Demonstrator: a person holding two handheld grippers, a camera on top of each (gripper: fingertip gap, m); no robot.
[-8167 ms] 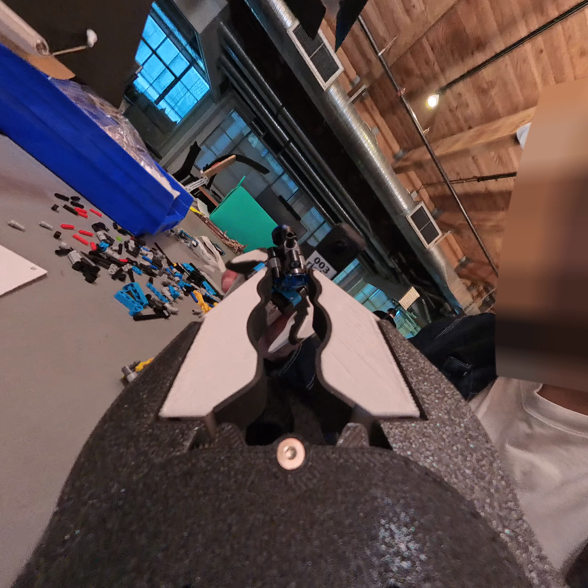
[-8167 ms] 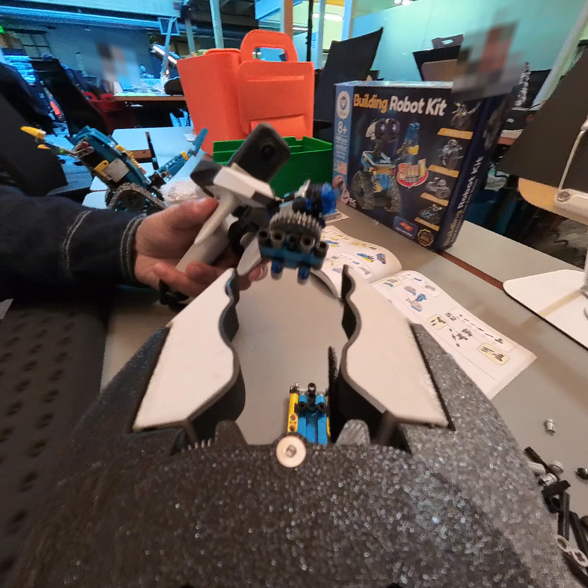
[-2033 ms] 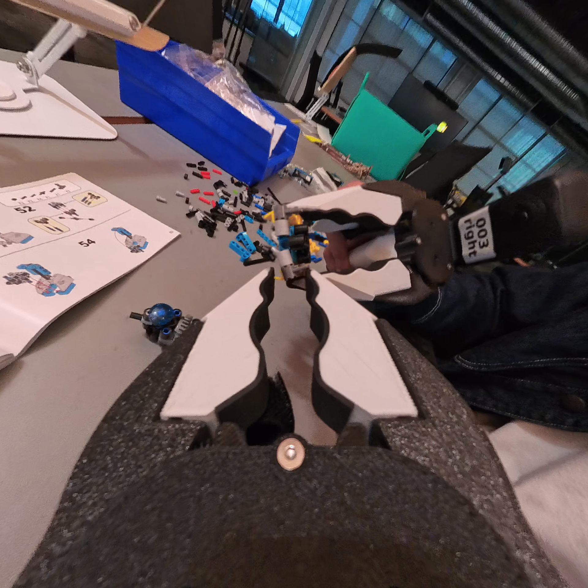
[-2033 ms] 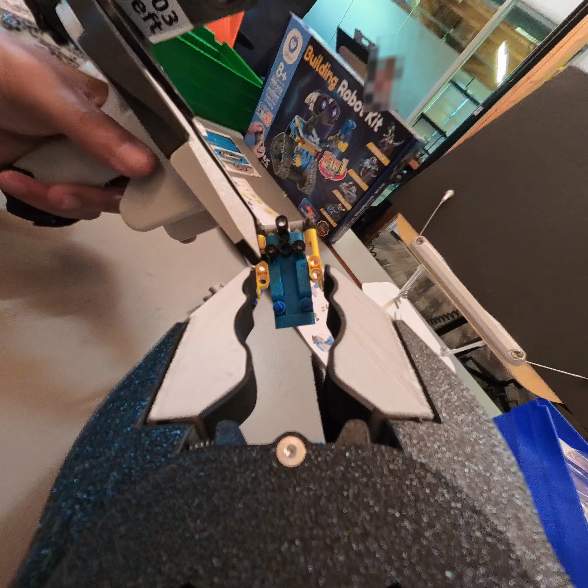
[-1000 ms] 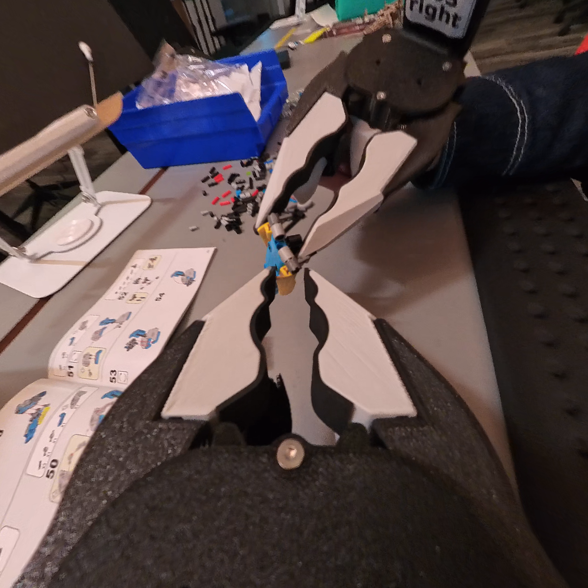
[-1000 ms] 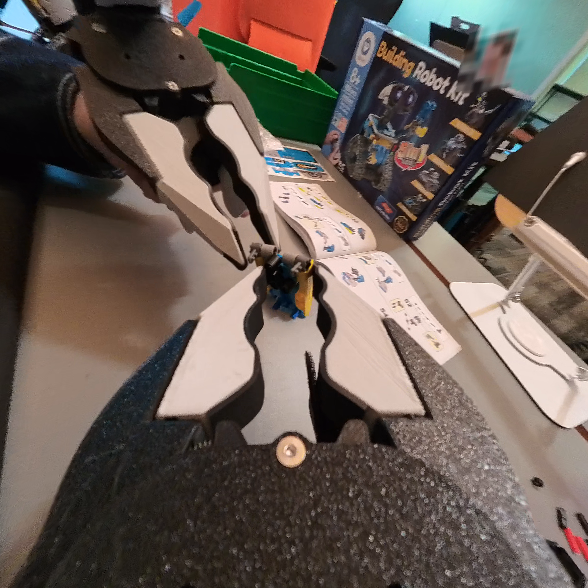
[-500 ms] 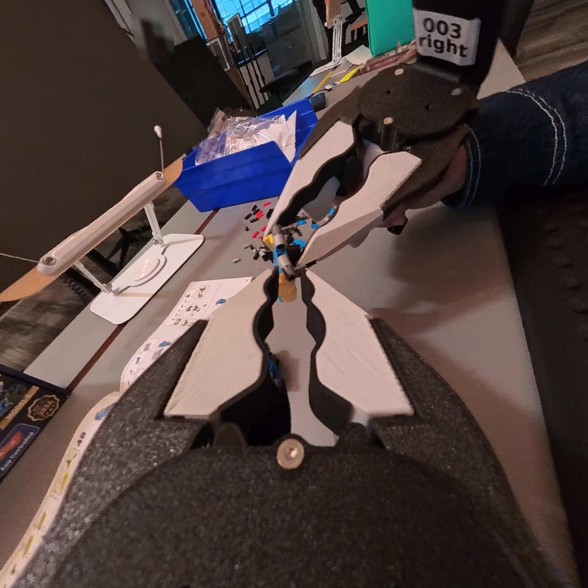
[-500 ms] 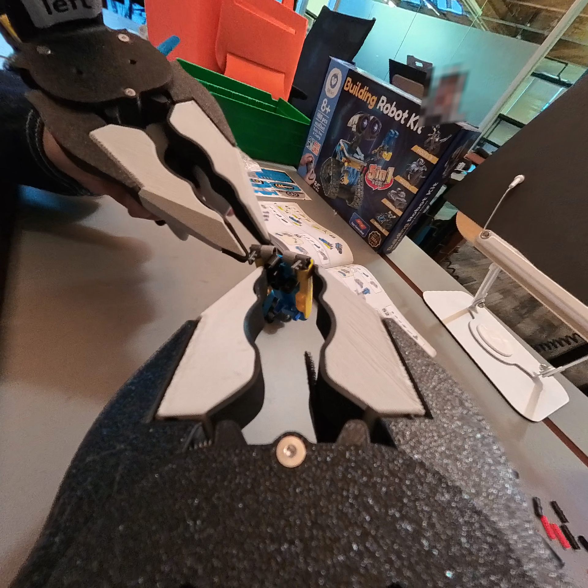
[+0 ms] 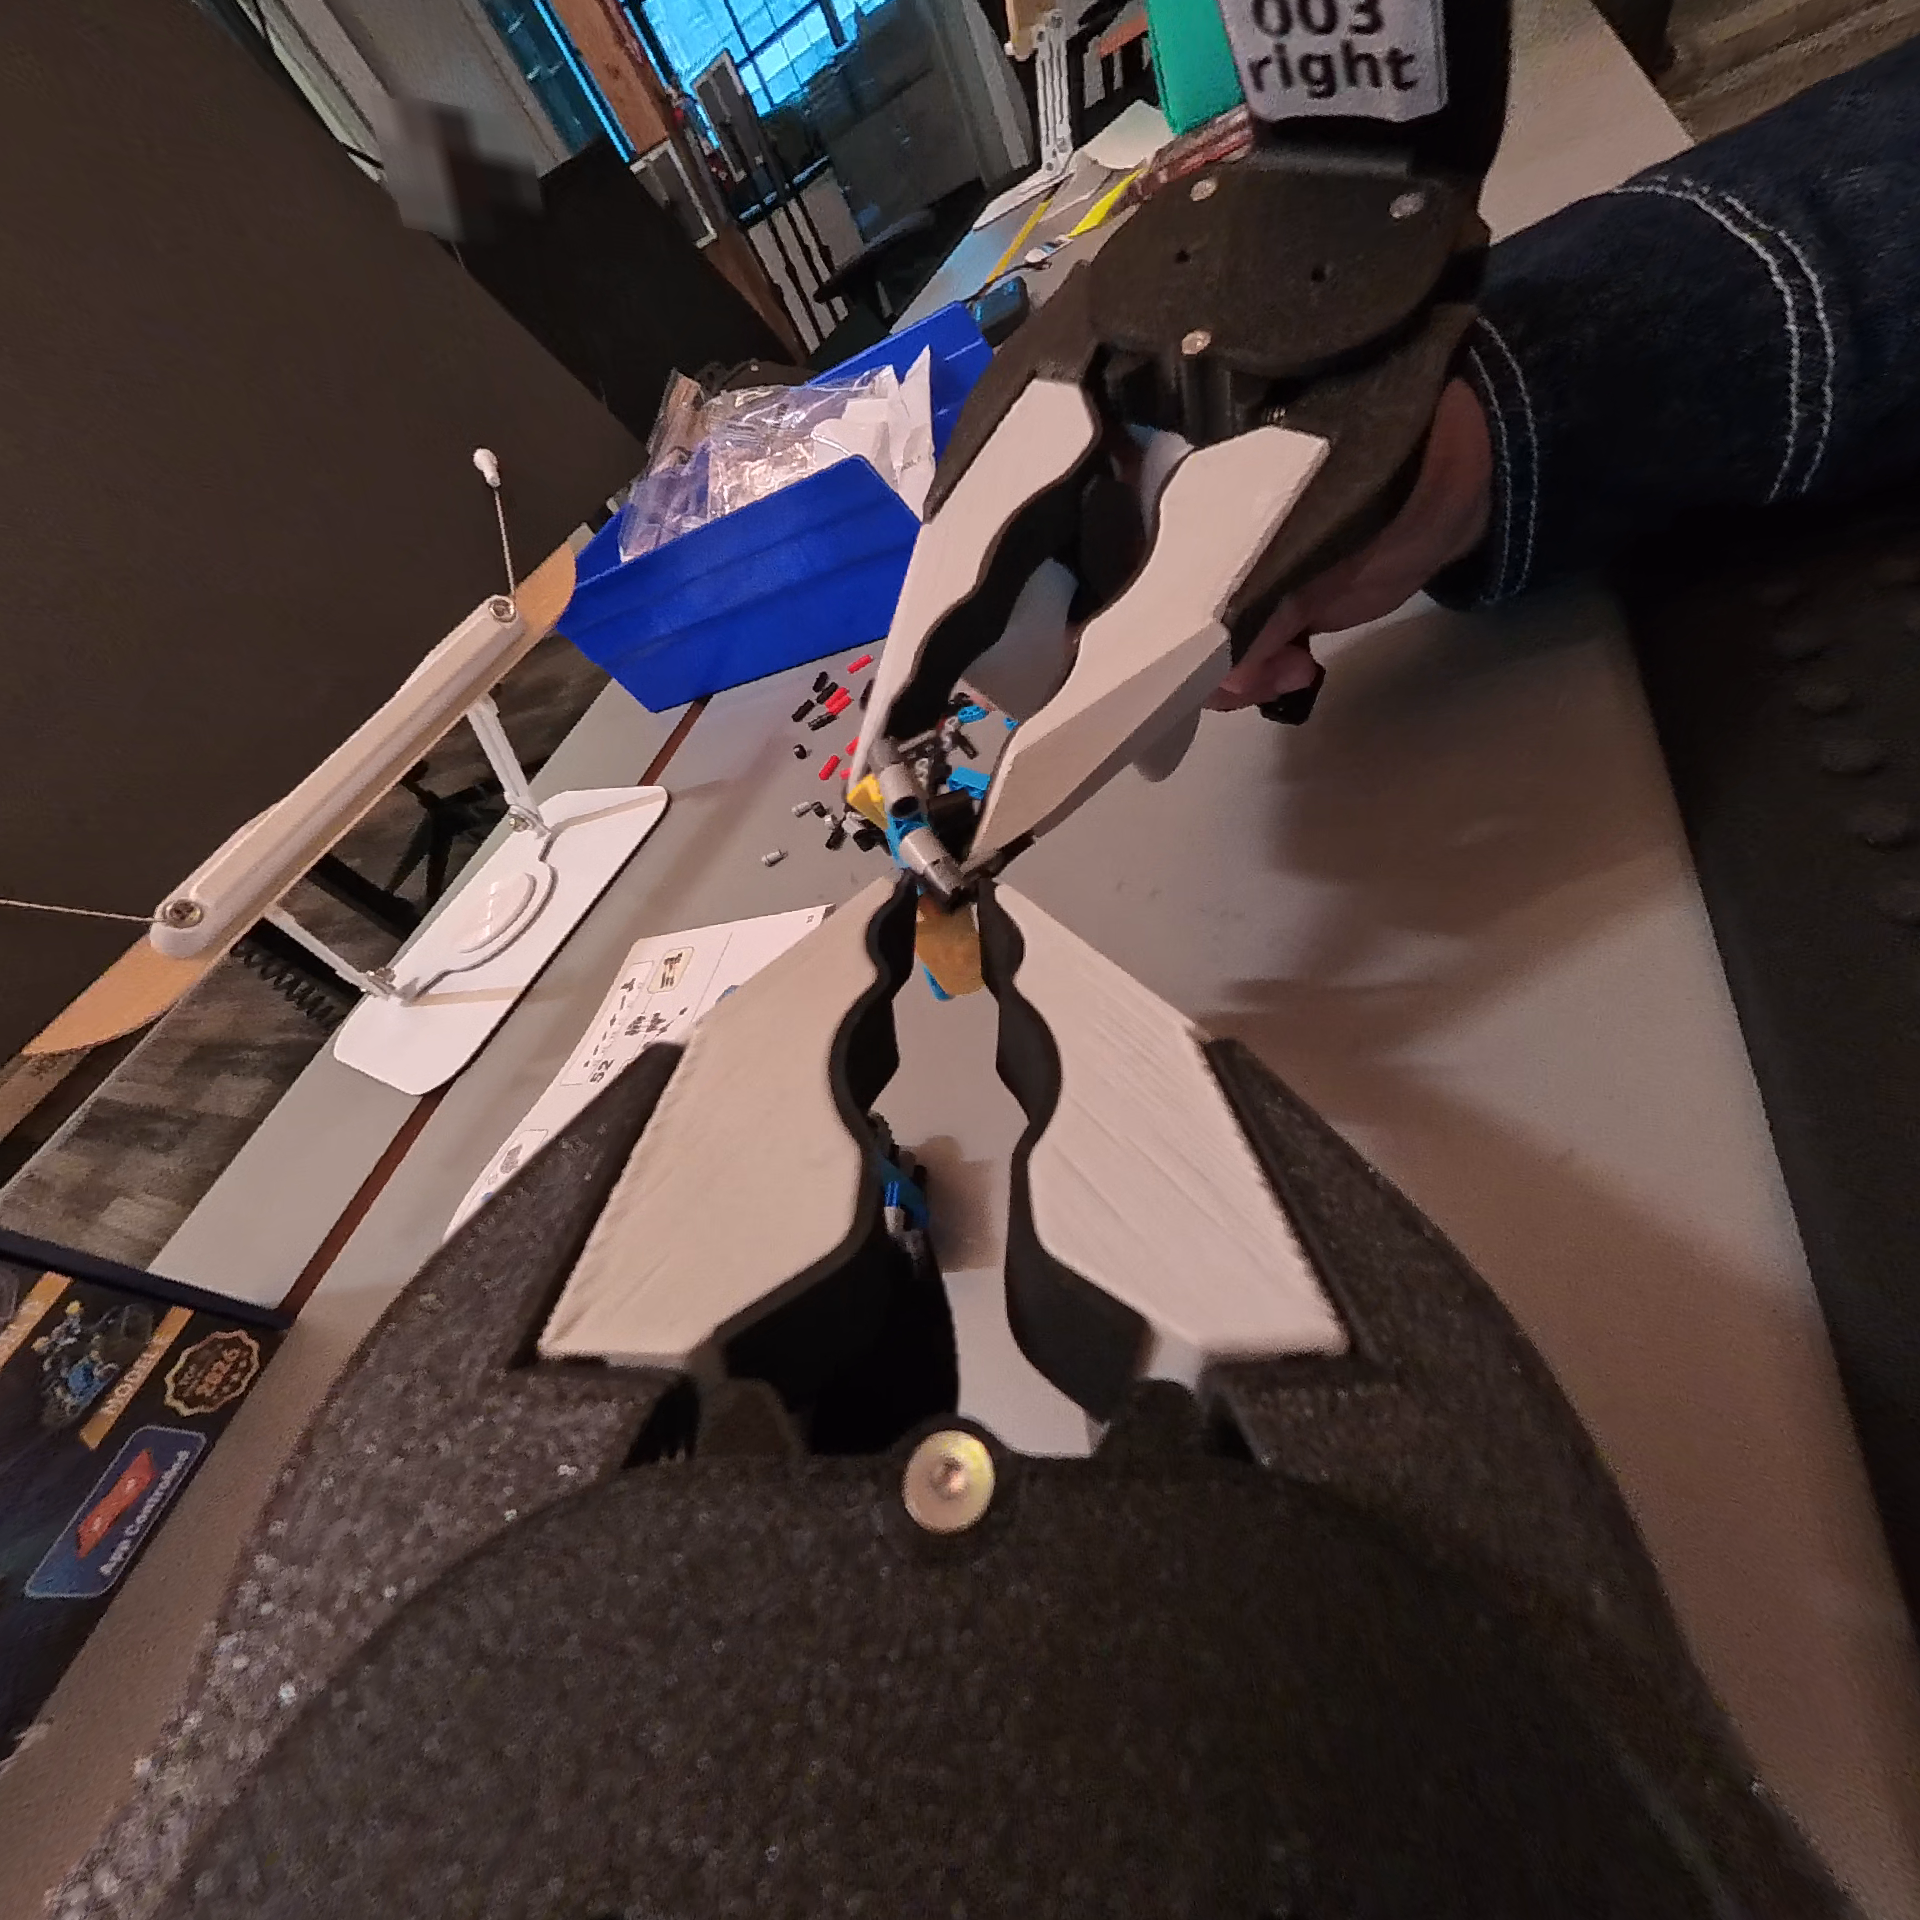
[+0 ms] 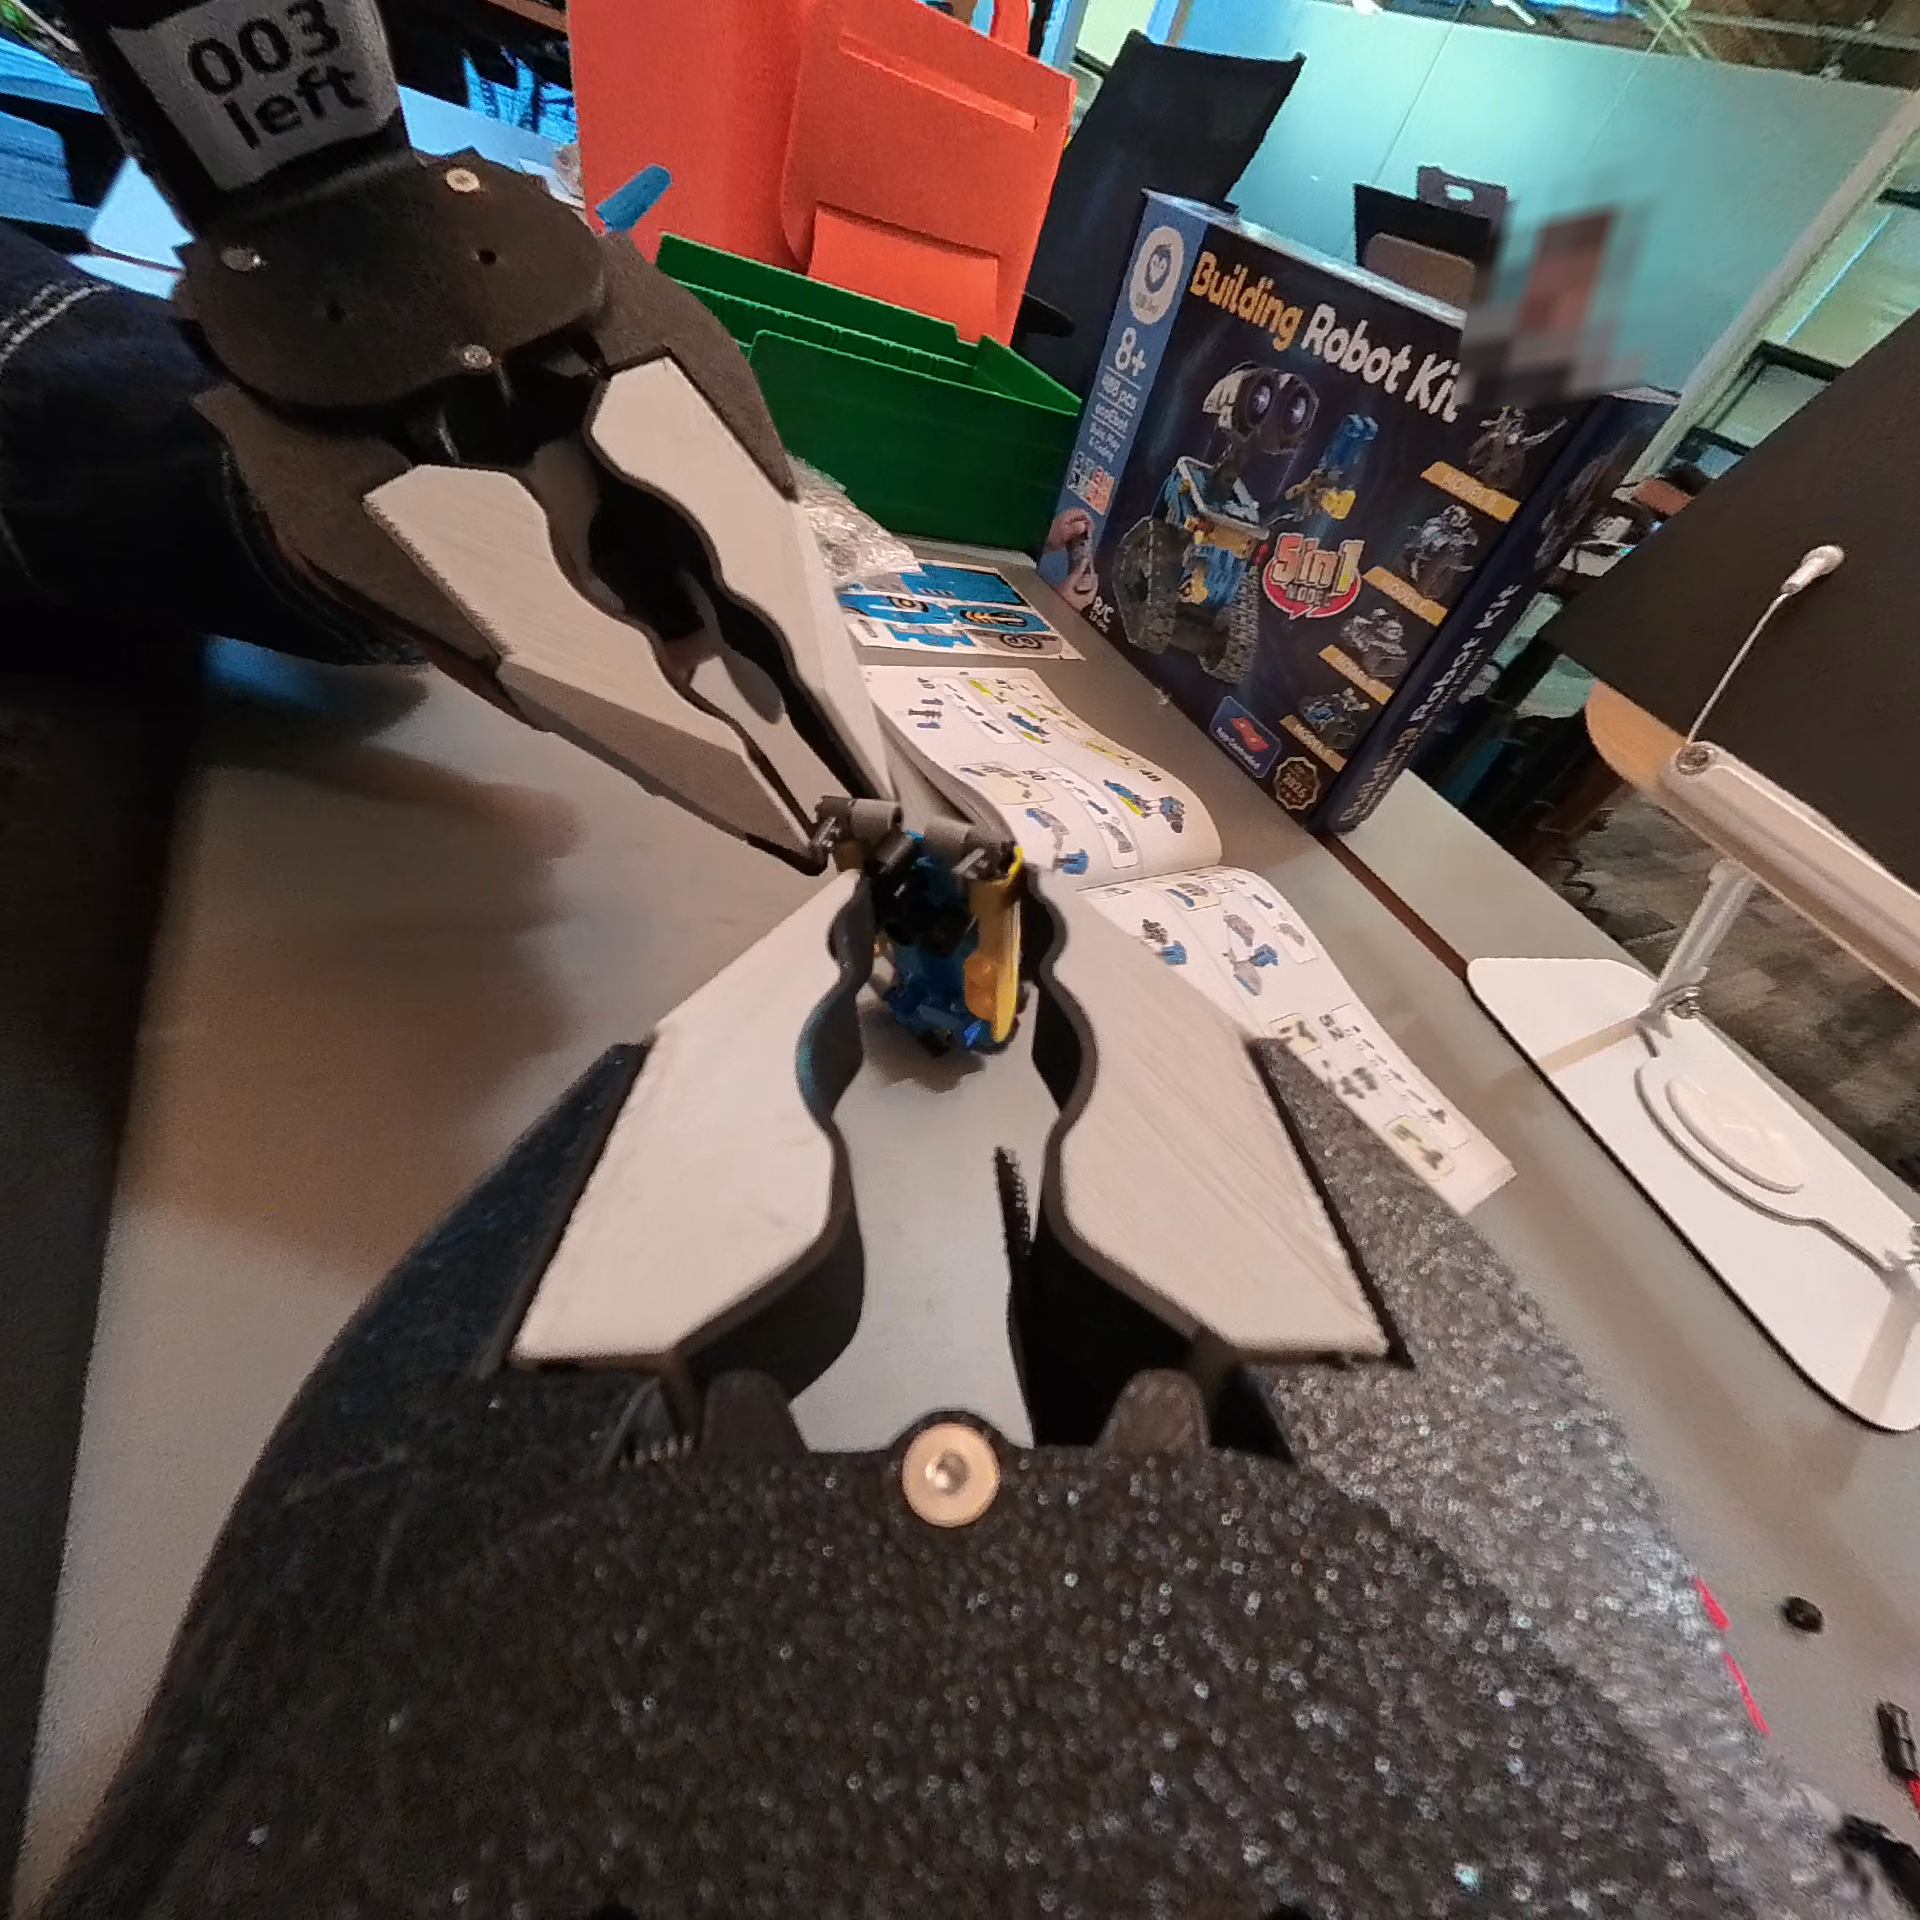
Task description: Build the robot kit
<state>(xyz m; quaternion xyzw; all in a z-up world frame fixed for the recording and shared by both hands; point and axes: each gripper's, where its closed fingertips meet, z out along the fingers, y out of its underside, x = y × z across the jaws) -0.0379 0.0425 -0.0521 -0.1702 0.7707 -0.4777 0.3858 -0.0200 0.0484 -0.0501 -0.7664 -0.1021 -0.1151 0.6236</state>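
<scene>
Blue-and-yellow brick assembly point(image 10: 951, 940) hangs clamped between the right gripper point(image 10: 940, 883) tips above bare grey table point(image 10: 343, 966); the left gripper point(image 9: 940, 904) pinches its grey top pin. Booklet point(image 10: 1164, 883) lies right.

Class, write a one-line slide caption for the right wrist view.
Right gripper shut on a blue-and-yellow brick model, left gripper pinching its top, above an open instruction booklet.

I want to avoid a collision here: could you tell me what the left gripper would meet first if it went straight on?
Most likely the right gripper, whose fingertips sit just beyond the blue-and-yellow brick assembly both grippers pinch.
</scene>
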